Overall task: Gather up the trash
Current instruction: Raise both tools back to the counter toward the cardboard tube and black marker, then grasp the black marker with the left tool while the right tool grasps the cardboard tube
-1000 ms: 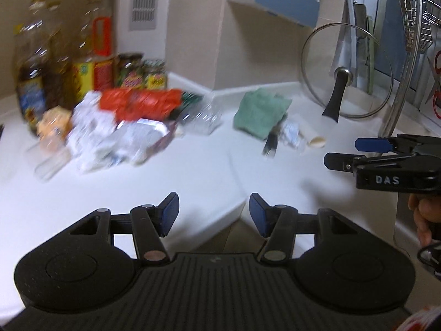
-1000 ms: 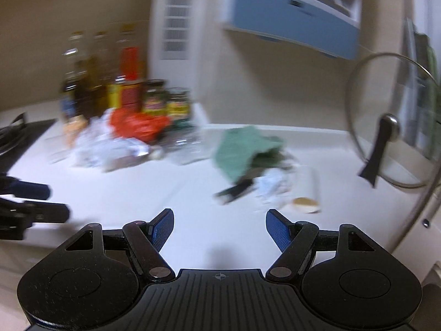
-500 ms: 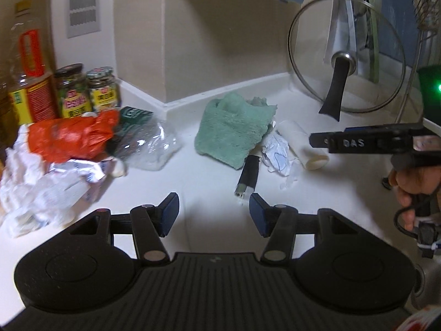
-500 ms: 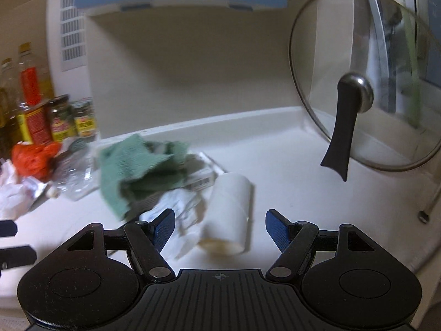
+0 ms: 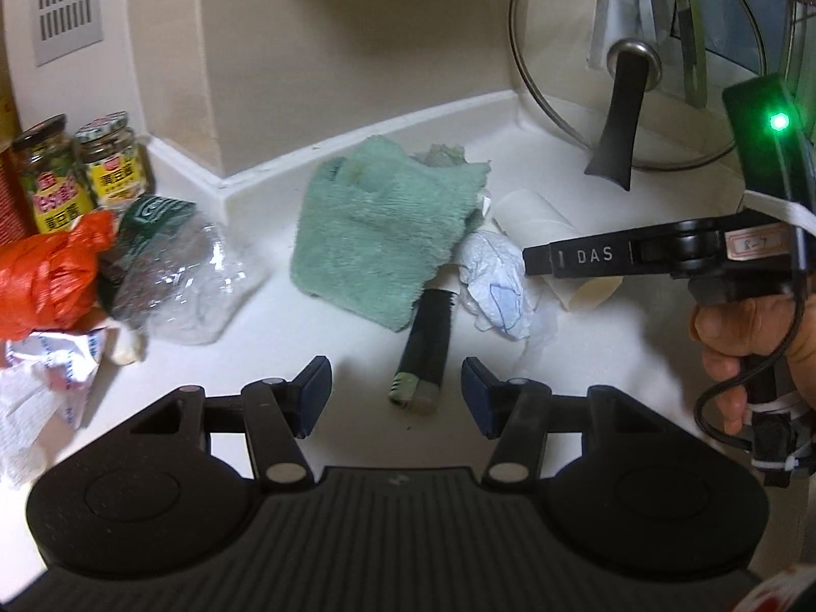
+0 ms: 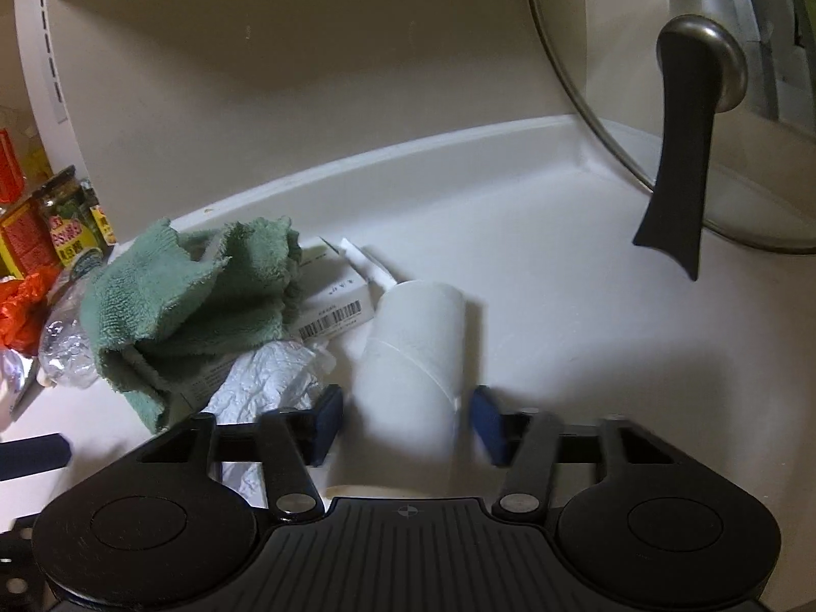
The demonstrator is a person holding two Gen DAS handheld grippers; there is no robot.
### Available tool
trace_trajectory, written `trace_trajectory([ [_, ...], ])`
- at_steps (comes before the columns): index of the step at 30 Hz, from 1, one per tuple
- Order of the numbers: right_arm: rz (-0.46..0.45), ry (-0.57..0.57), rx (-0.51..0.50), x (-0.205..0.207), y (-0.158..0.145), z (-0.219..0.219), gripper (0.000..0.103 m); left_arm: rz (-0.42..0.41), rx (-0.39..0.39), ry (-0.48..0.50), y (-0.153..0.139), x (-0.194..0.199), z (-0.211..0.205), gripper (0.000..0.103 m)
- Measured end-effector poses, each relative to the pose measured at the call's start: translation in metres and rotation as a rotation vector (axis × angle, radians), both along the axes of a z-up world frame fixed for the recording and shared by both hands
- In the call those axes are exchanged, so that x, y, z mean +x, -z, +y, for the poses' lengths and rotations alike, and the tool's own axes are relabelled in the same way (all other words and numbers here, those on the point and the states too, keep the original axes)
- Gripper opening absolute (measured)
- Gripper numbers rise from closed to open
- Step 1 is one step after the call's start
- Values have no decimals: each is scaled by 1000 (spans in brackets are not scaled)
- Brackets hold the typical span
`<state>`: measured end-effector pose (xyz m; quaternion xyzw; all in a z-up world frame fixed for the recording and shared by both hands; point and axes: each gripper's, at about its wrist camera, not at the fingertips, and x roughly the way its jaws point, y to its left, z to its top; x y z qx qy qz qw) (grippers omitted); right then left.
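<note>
A white paper roll [image 6: 413, 352] lies on the white counter, its near end between the open fingers of my right gripper [image 6: 405, 426]; the pads stand either side of it without closing. It also shows in the left wrist view [image 5: 540, 219], with the right gripper [image 5: 540, 260] over it. My left gripper [image 5: 395, 395] is open and empty, just short of a black lighter-like stick [image 5: 426, 352]. Crumpled white paper [image 5: 497, 285] and a green cloth [image 5: 380, 224] lie beside the roll. A small barcode box [image 6: 331, 301] sits under the cloth.
A clear crushed plastic bottle [image 5: 173, 275], an orange bag [image 5: 48, 270] and foil wrappers [image 5: 46, 362] lie at the left. Two jars [image 5: 76, 168] stand by the wall. A glass pot lid [image 6: 683, 117] leans at the right corner.
Both grippers have moved forward toward the corner. The right gripper has come down around the near end of the paper roll. The left gripper has closed in on the black stick.
</note>
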<state>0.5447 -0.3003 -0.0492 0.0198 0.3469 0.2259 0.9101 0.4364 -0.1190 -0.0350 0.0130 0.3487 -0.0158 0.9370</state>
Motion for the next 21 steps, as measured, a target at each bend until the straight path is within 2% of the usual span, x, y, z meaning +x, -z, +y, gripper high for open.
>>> trace_trajectory([
  [6,-5,27,15,-10,-6,-13,46,16,7,38,6,15,-7,49],
  [13,-7,45,29,-34,-14,-26,46,41,41,67,13,28,-15,31],
  [16,-14,49,30,-47,-18,-29,46,46,42,63,12,23,-18,20],
  [21,-17,41,29,-71,-23,-36,46,55,26,52,10,-9,-19,20],
])
